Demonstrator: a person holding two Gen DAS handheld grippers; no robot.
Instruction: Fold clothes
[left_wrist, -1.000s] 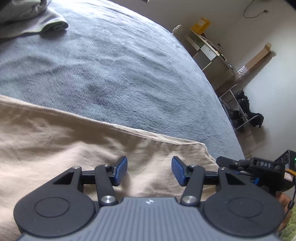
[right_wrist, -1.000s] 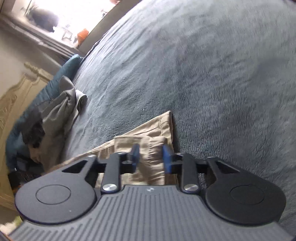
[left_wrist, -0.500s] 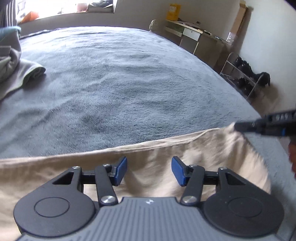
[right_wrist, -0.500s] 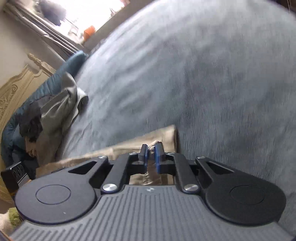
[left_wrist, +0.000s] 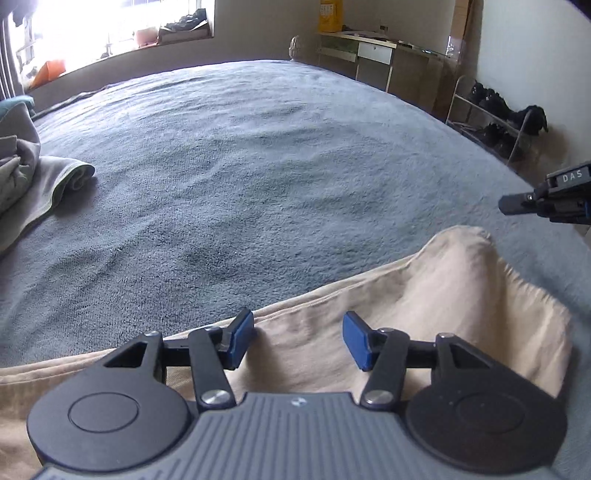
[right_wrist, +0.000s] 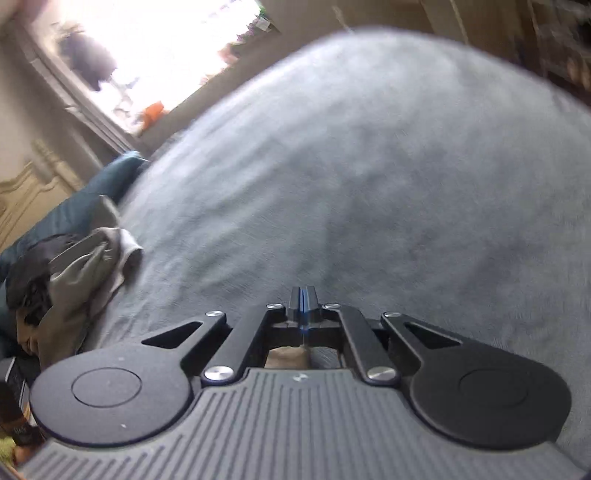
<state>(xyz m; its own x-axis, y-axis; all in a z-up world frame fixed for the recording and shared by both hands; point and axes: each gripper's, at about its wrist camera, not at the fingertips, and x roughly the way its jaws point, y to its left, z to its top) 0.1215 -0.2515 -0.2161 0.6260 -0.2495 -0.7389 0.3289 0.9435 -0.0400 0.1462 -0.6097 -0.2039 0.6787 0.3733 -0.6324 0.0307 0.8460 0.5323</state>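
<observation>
A beige garment lies on the grey blanket, its far right corner bunched up into a peak. My left gripper hovers open over the garment's far edge with nothing between its blue pads. At the right edge of the left wrist view, my right gripper hangs a little above that peak and apart from it. In its own blurred view the right gripper is shut, pads together, and no cloth shows at its tip. A bit of beige garment shows below it.
A crumpled pile of grey clothes lies at the blanket's left edge, also seen as the pile beside a blue pillow. Beyond the bed stand a desk and a shoe rack. A bright window is at the far side.
My right gripper closed at the garment's corner and then rose off it, leaving the corner bunched up. My left gripper rolled to level and stayed open over the cloth.
</observation>
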